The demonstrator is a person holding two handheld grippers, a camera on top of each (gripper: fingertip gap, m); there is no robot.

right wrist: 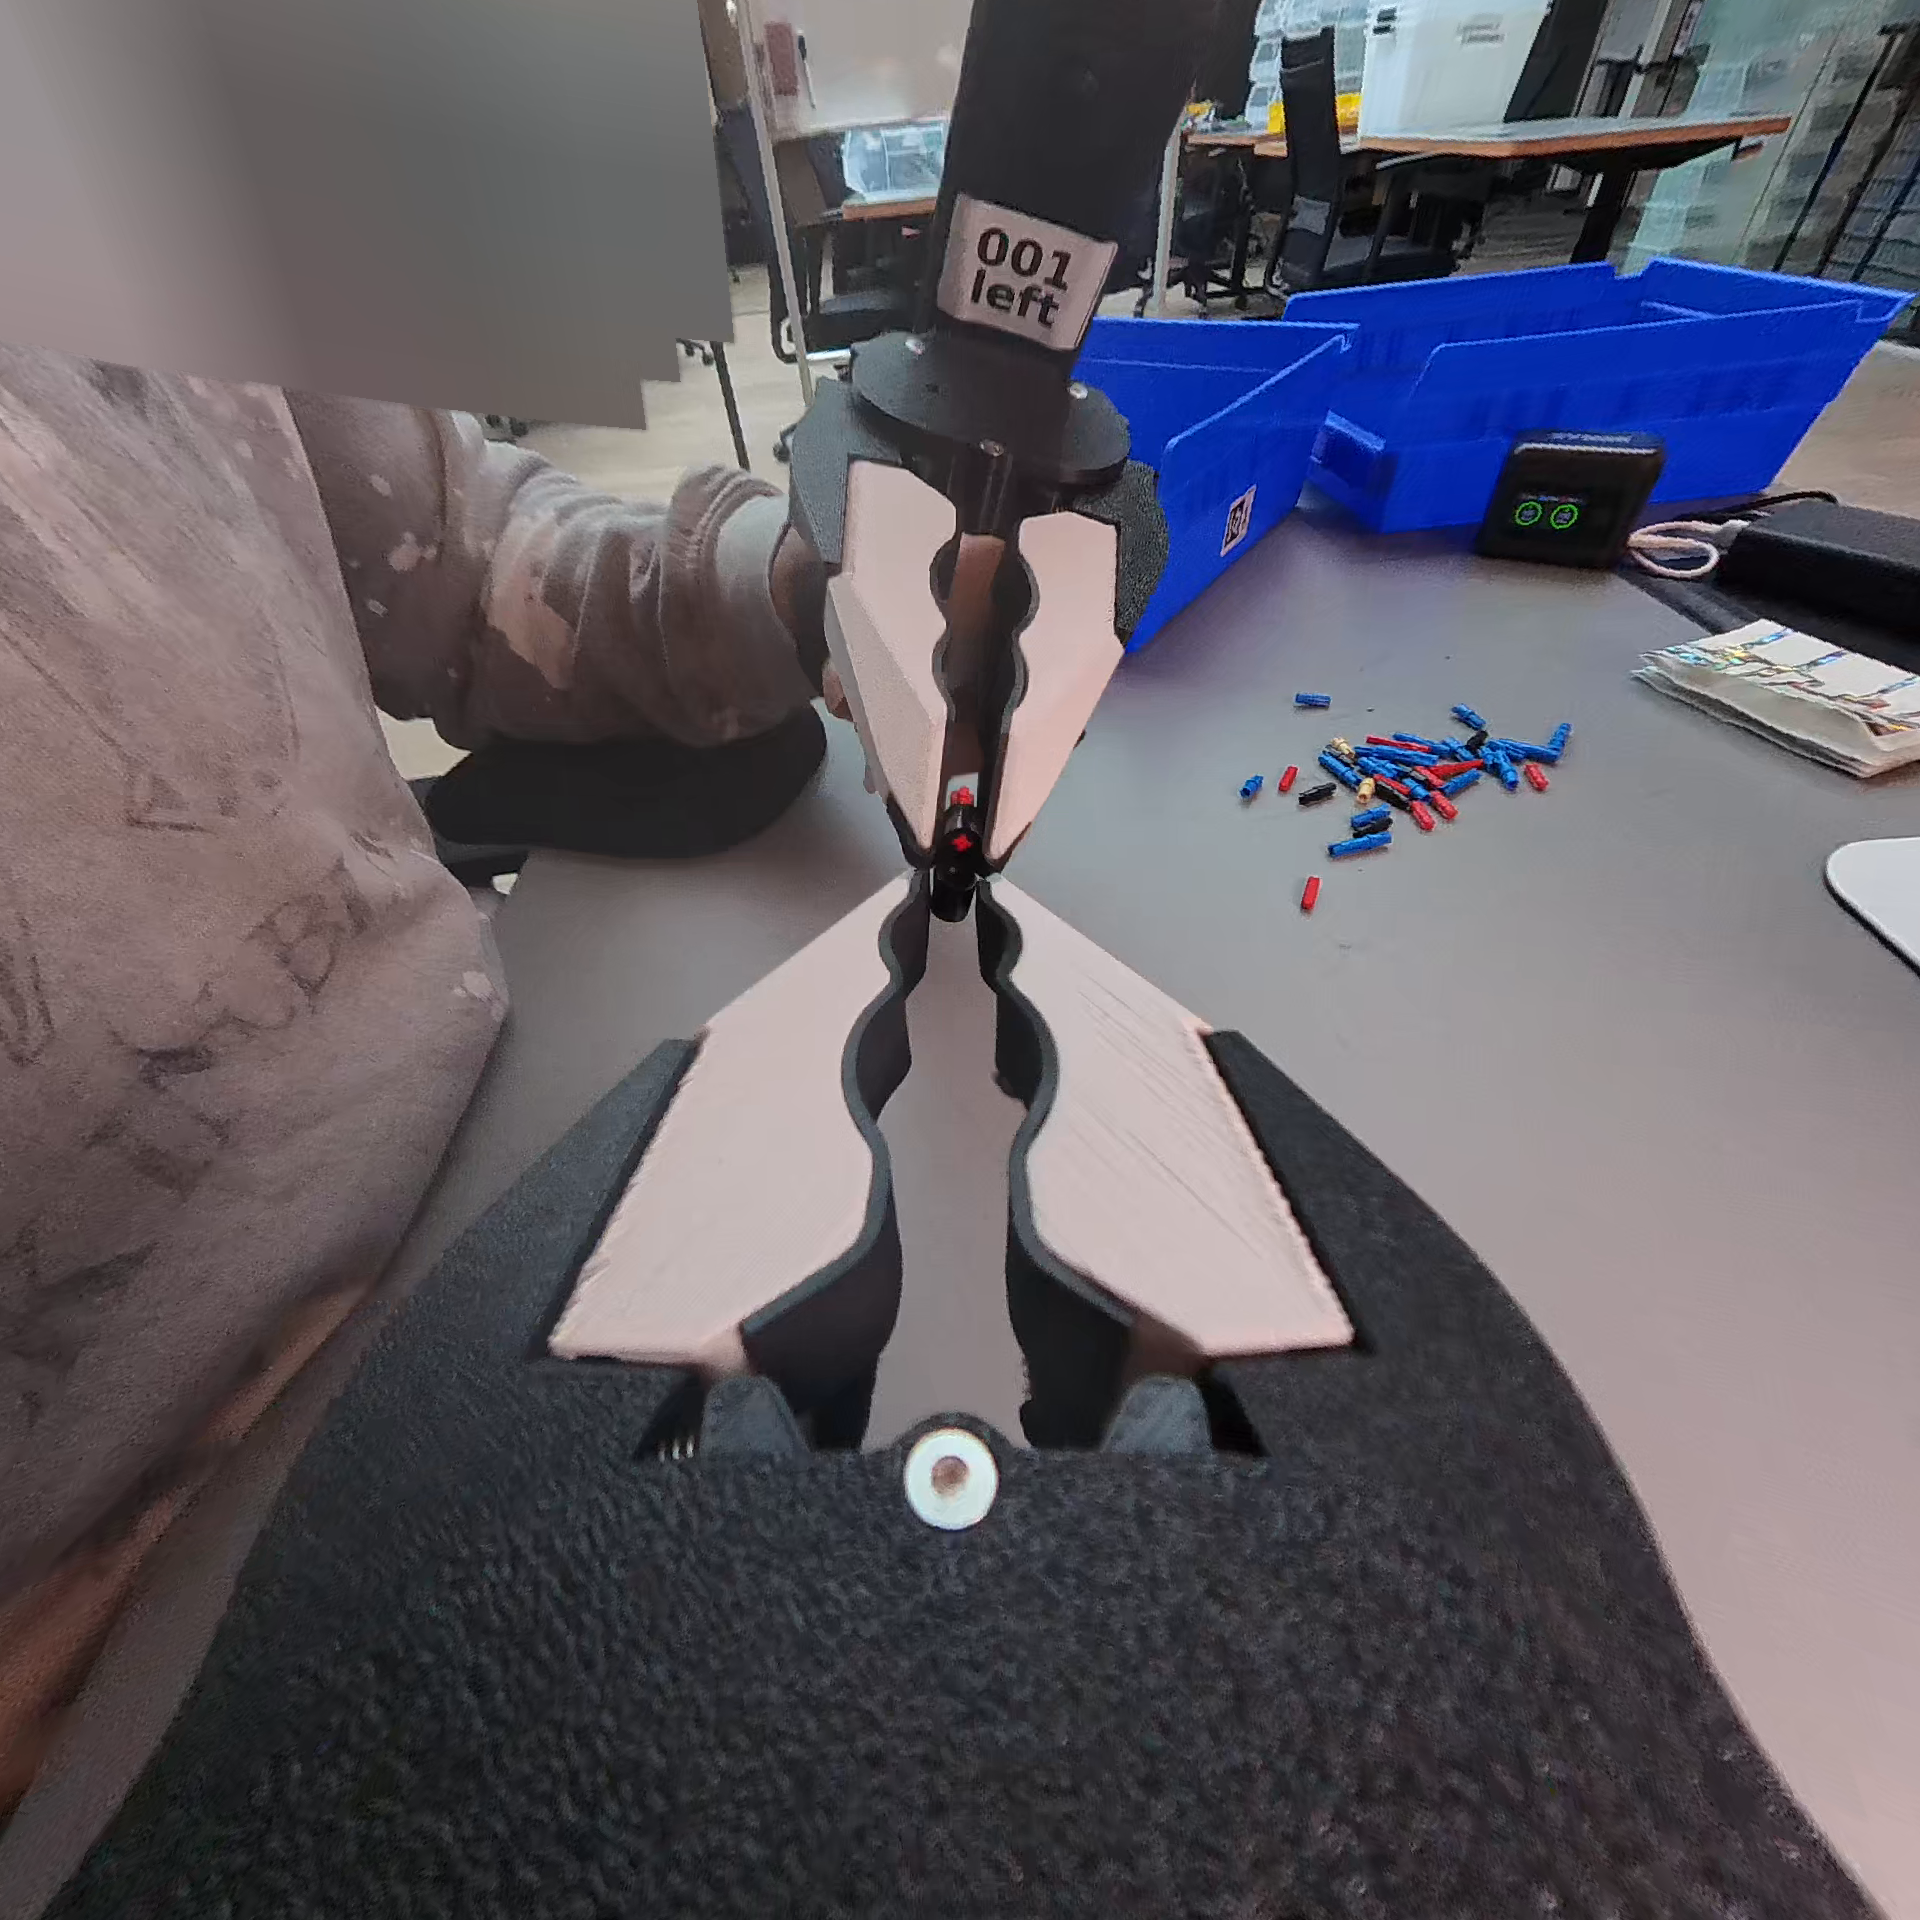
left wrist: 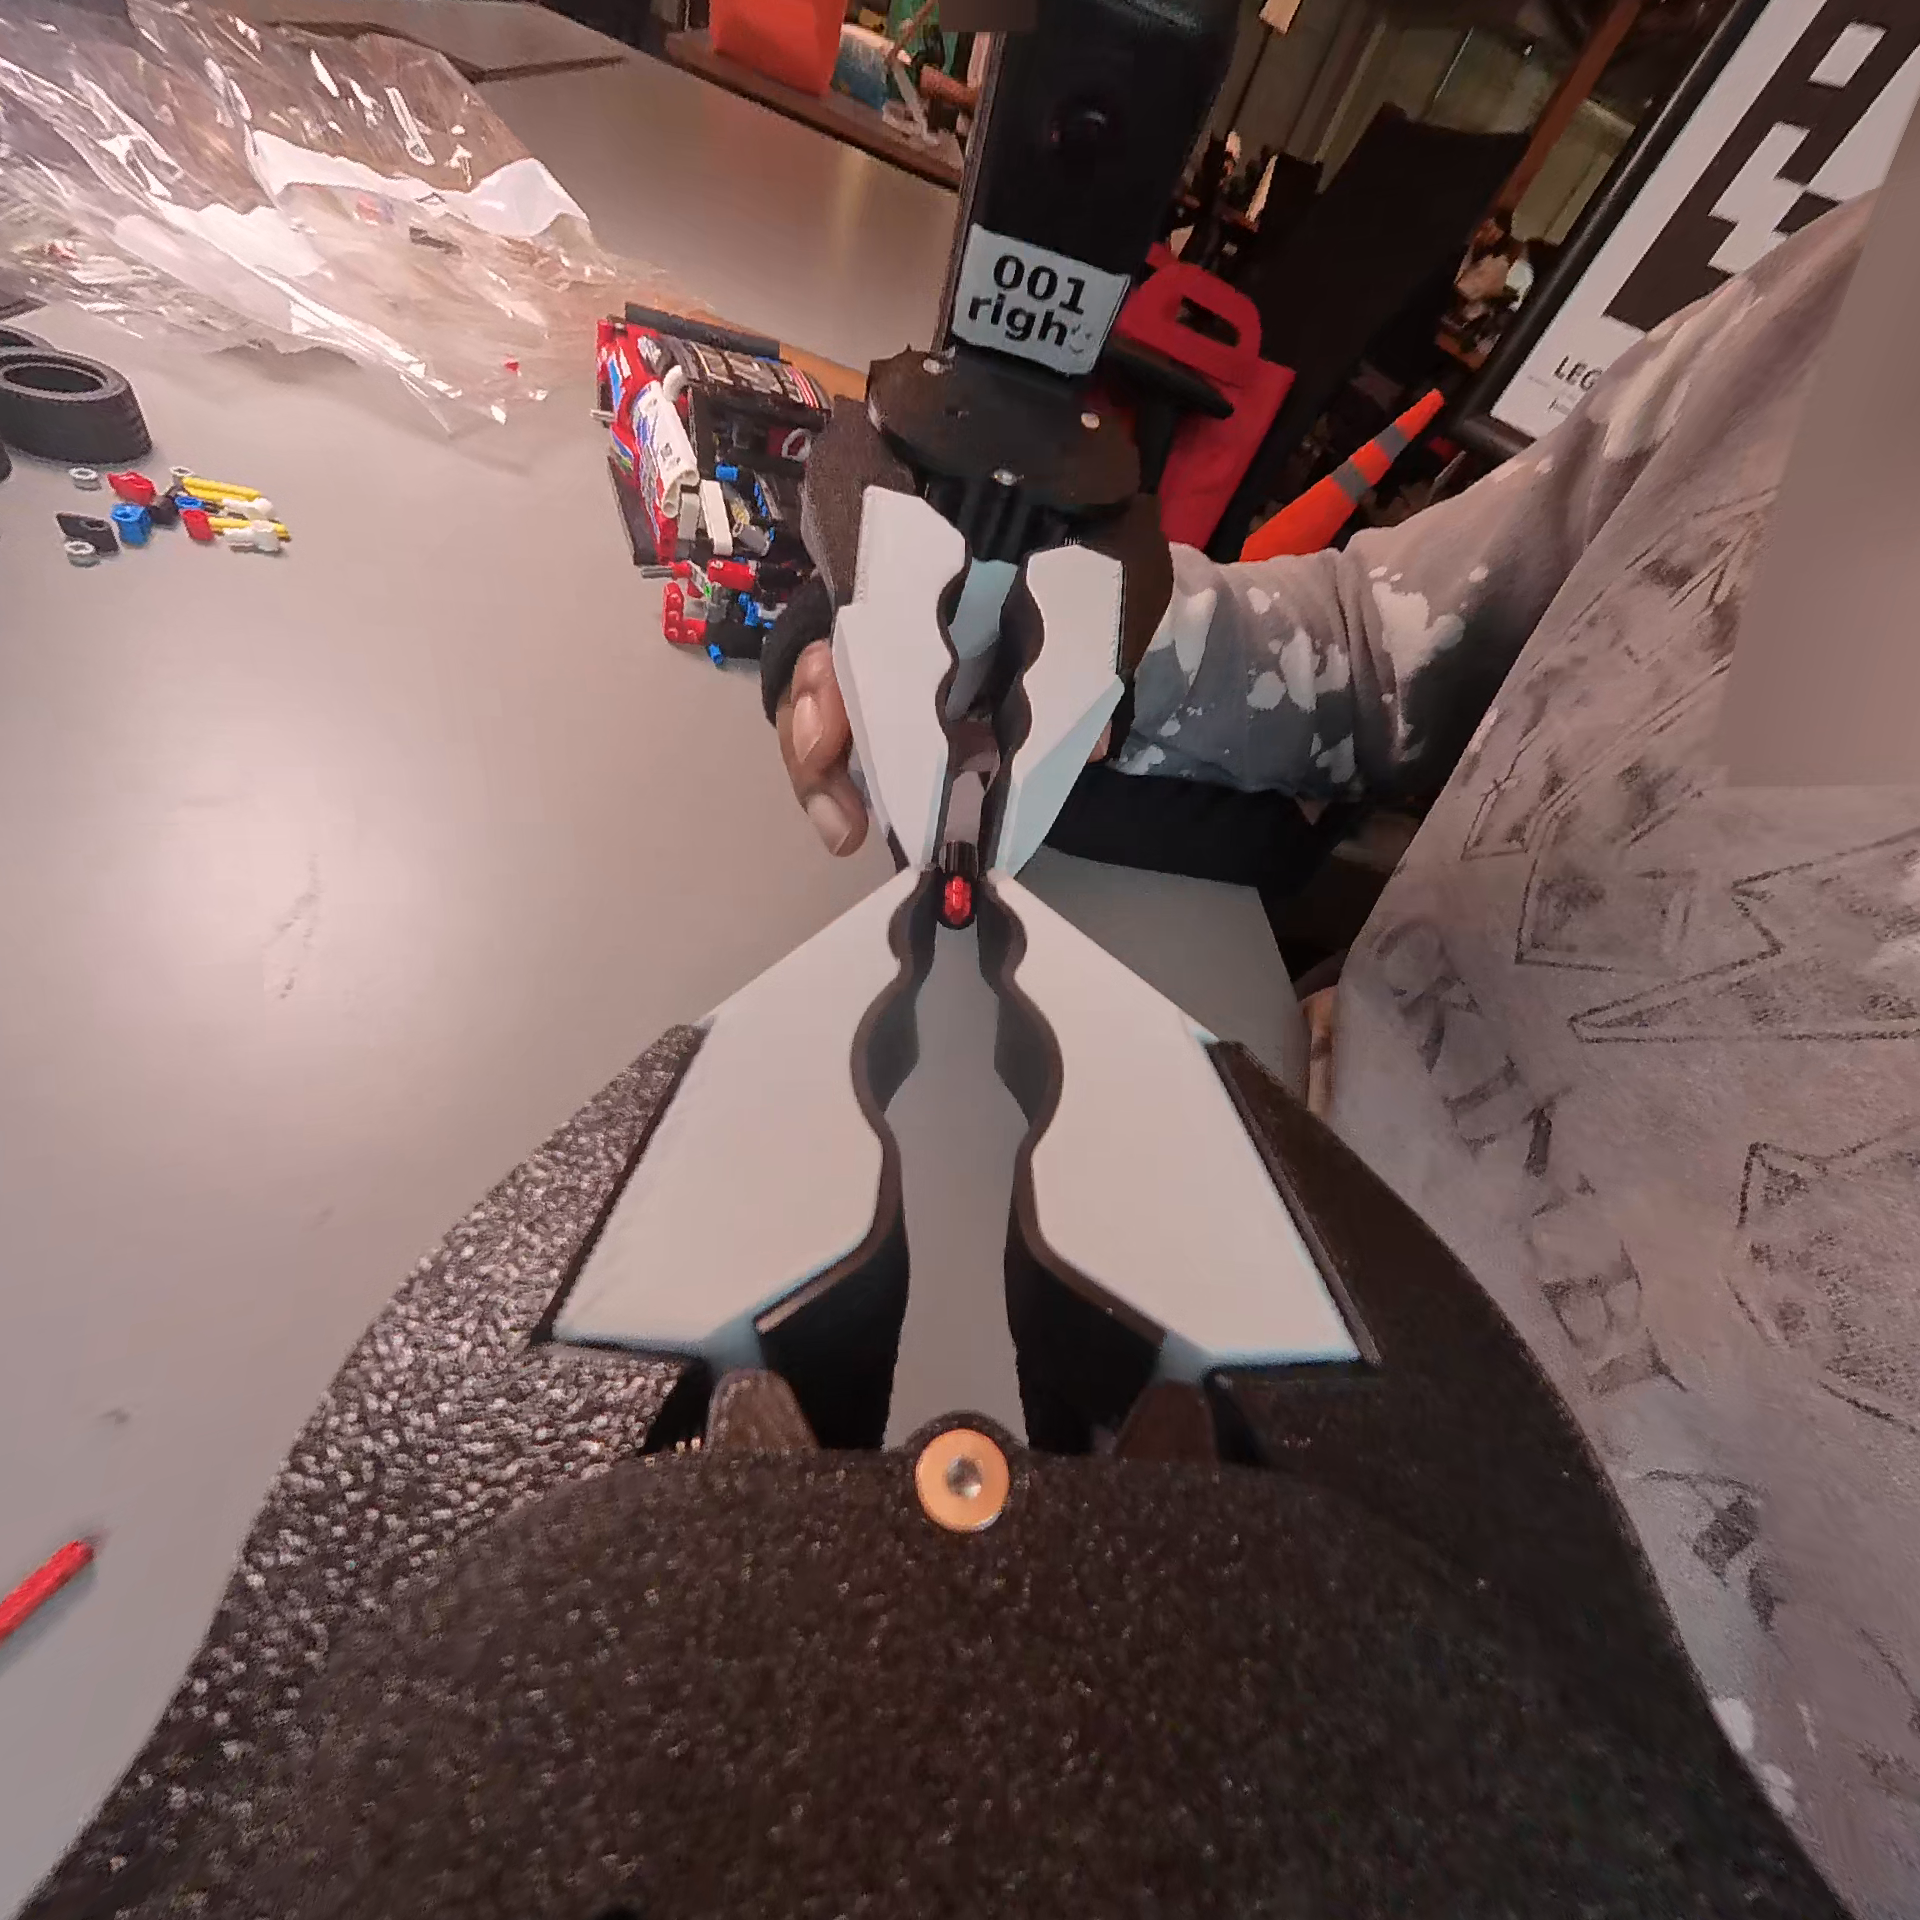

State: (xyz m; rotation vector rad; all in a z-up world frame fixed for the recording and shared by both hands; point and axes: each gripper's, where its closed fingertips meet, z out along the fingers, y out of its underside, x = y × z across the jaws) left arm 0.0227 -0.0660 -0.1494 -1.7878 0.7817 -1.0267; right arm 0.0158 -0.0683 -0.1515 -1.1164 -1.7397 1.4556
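The two grippers meet tip to tip above the grey table (left wrist: 312, 935). My left gripper (left wrist: 956, 896) is shut on a small red pin (left wrist: 956, 900). In the right wrist view it comes down from above (right wrist: 961, 821), with the red pin (right wrist: 962, 800) between its tips. My right gripper (right wrist: 951, 888) is shut on a small black connector (right wrist: 948, 896). It also shows in the left wrist view (left wrist: 961, 847), holding the black connector (left wrist: 960, 860). The red pin and the black connector touch end to end. A person's hand (left wrist: 821, 748) holds the right gripper.
A red and black toy vehicle model (left wrist: 707, 488), loose small parts (left wrist: 177, 514), black tyres (left wrist: 68, 400) and clear plastic bags (left wrist: 260, 208) lie on the left side. A pile of blue, red and black pins (right wrist: 1423, 769), blue bins (right wrist: 1558, 384), a small screen device (right wrist: 1569, 499) and a booklet (right wrist: 1787, 696) lie on the right side. My left and right fingertips are right by each other.
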